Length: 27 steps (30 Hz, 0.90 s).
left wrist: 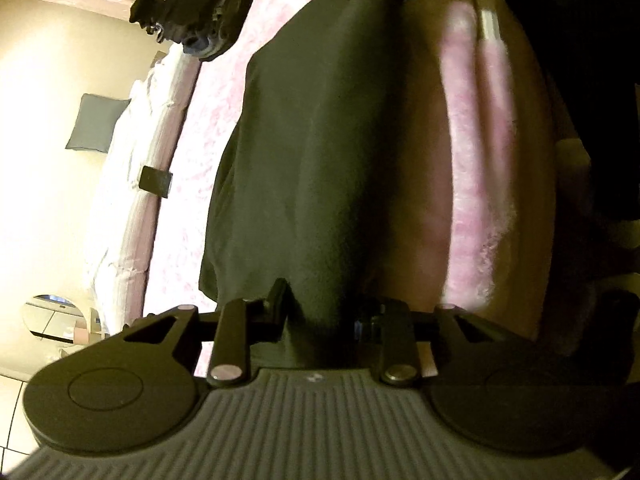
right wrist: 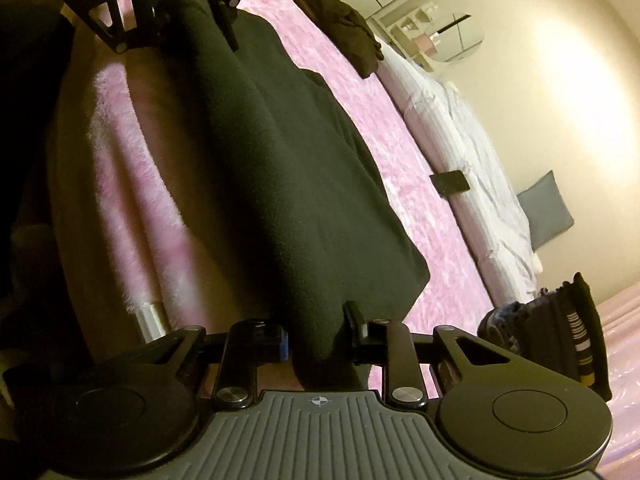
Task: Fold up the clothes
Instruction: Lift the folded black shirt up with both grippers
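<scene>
The dark green garment (left wrist: 320, 152) lies along the near edge of the bed (right wrist: 420, 184), on its pink blanket. Left tongs (left wrist: 320, 312) and right tongs (right wrist: 316, 328) each clamp an end. It looks soft, light and limp, best held at corners.

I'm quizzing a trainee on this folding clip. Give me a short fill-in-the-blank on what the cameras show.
1. Both grippers hold one dark ___ between them.
2. The blanket on the bed is ___ in colour.
3. The pillow against the wall is ___.
4. The garment hangs between the left gripper and the ___ gripper.

Missing: garment; pink; grey; right
</scene>
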Tool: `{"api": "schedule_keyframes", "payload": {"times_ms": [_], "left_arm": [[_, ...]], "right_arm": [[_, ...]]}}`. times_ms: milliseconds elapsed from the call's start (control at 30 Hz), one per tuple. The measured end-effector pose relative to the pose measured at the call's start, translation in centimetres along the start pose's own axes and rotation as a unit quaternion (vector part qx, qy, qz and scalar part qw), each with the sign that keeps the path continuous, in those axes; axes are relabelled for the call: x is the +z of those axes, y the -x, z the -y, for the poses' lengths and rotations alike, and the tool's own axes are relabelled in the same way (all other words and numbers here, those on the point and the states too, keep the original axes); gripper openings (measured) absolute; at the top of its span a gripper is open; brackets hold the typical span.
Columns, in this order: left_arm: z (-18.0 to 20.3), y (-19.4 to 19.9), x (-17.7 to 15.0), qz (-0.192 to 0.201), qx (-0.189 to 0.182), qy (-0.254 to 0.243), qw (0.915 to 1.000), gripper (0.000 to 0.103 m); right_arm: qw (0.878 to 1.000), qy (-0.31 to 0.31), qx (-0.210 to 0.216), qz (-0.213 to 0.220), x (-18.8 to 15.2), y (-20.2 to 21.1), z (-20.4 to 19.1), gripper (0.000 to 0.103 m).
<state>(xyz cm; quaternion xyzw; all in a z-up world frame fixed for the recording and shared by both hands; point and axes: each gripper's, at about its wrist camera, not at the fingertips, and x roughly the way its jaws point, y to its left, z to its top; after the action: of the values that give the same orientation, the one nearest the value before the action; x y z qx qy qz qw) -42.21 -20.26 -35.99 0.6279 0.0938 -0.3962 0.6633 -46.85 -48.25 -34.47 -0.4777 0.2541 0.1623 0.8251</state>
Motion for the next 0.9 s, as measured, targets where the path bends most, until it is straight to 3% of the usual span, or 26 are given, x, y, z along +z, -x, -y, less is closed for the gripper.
{"api": "schedule_keyframes", "payload": {"times_ms": [133, 600, 733, 900], "left_arm": [[-0.7, 0.0, -0.1, -0.004, -0.018, 0.026, 0.9995, 0.025], [-1.0, -0.3, -0.4, 0.001, -0.018, 0.037, 0.9991, 0.022], [-1.1, -0.5, -0.6, 0.003, -0.018, 0.04, 0.999, 0.022], [-1.2, -0.6, -0.6, 0.007, -0.021, 0.046, 0.9987, 0.022]], "right_arm": [[1.0, 0.004, 0.007, -0.003, 0.1, -0.4, 0.1, 0.024], [0.999, 0.038, -0.02, -0.012, 0.2, -0.1, -1.5, 0.025], [0.999, 0.049, -0.02, -0.004, 0.3, 0.0, -1.8, 0.032], [0.998, 0.059, -0.015, 0.005, 0.4, 0.1, -2.3, 0.032]]}}
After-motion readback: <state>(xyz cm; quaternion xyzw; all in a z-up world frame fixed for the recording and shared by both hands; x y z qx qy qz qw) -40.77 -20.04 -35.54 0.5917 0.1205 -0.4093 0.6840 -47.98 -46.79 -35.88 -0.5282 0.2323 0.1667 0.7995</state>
